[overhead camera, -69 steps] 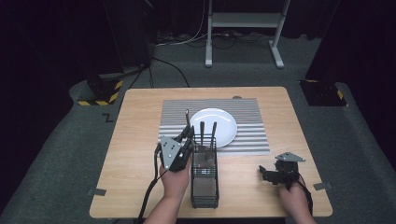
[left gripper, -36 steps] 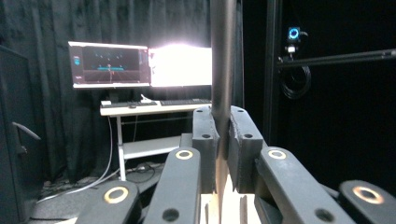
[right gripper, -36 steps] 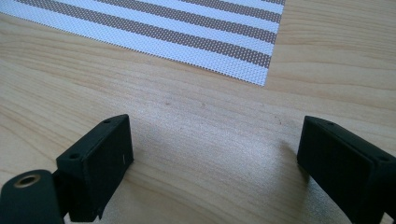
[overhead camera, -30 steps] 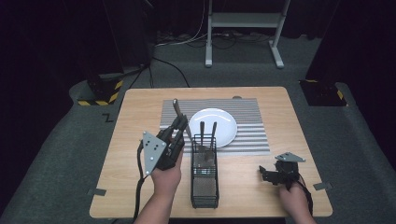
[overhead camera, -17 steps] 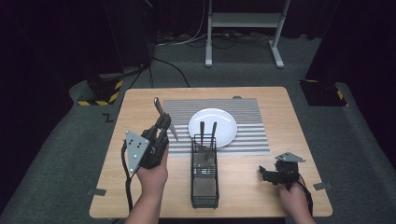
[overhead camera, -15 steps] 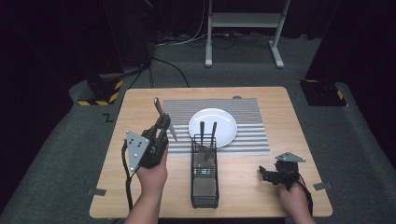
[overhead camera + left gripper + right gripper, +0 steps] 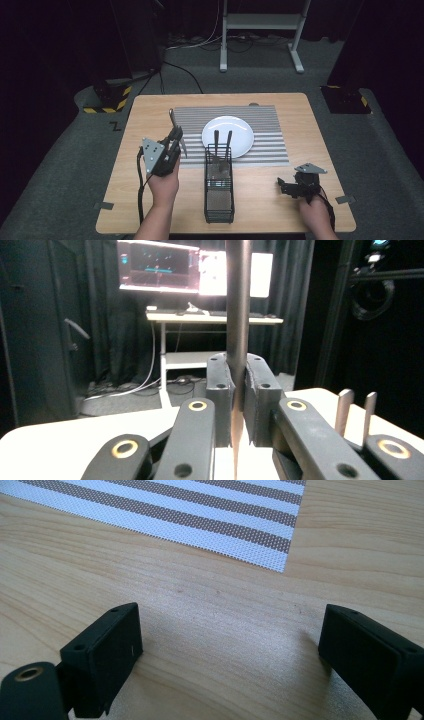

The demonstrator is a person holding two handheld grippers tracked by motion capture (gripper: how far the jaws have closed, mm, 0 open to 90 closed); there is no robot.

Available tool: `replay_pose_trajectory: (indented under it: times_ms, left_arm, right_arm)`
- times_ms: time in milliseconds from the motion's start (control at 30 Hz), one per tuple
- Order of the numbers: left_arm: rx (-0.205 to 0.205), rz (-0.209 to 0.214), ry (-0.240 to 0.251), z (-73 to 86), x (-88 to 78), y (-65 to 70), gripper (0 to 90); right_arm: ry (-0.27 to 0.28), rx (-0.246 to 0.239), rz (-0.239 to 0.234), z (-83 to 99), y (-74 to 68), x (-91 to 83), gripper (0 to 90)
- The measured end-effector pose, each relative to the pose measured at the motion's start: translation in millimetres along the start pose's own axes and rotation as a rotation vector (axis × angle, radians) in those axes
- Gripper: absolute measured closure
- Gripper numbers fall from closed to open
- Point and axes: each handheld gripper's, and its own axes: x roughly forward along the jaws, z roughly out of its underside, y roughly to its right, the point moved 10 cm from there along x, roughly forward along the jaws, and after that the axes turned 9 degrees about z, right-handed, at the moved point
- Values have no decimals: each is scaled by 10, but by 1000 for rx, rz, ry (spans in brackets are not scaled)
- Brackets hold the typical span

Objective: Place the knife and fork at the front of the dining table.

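While you read each label, left and right are your own.
Left gripper (image 7: 175,137): your left hand (image 7: 164,184) holds it over the left part of the light wooden table (image 7: 150,112), and its jaws are clenched on a slim grey metal utensil, apparently a knife (image 7: 175,132).
Knife grip, left gripper view: the dark handle (image 7: 238,300) rises from between the jaws and a pale blade tip points down below them.
Knife position: it hangs above the left edge of the brown-and-white striped placemat (image 7: 270,120), left of the black wire-mesh cutlery caddy (image 7: 219,200).
Caddy: it stands at the near centre of the table with two dark-handled utensils (image 7: 222,140) upright in its far end.
Round white plate (image 7: 240,131): it lies on the placemat, just beyond the caddy.
Right gripper (image 7: 227,652): your right hand (image 7: 314,216) rests it at the near right of the table, jaws spread wide and released over bare wood, near the placemat corner (image 7: 280,555).
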Motion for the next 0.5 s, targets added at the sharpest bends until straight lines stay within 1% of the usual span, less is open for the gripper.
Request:
replay_pose_trajectory:
  times_ms: [33, 167, 200, 233, 367, 467, 500]
  left_arm:
    - [-6, -4, -6, 29, 12, -8, 826]
    - [-6, -21, -24, 120, 58, -44, 826]
    - [-6, -21, -24, 120, 58, -44, 826]
    - [-13, -27, -29, 156, 86, -63, 826]
    - [-14, -34, -38, 205, 119, -88, 826]
    - [-27, -41, -49, 267, 154, -112, 826]
    - [-22, -45, -55, 285, 163, -116, 826]
  right_arm:
    - [0, 0, 0, 0, 0, 0, 101]
    - [1, -2, 0, -1, 1, 1, 101]
    - [1, -2, 0, -1, 1, 1, 101]
    - [1, -2, 0, -1, 1, 1, 101]
    - [1, -2, 0, -1, 1, 1, 101]
    - [1, -2, 0, -1, 1, 1, 101]
    - [1, -2, 0, -1, 1, 1, 101]
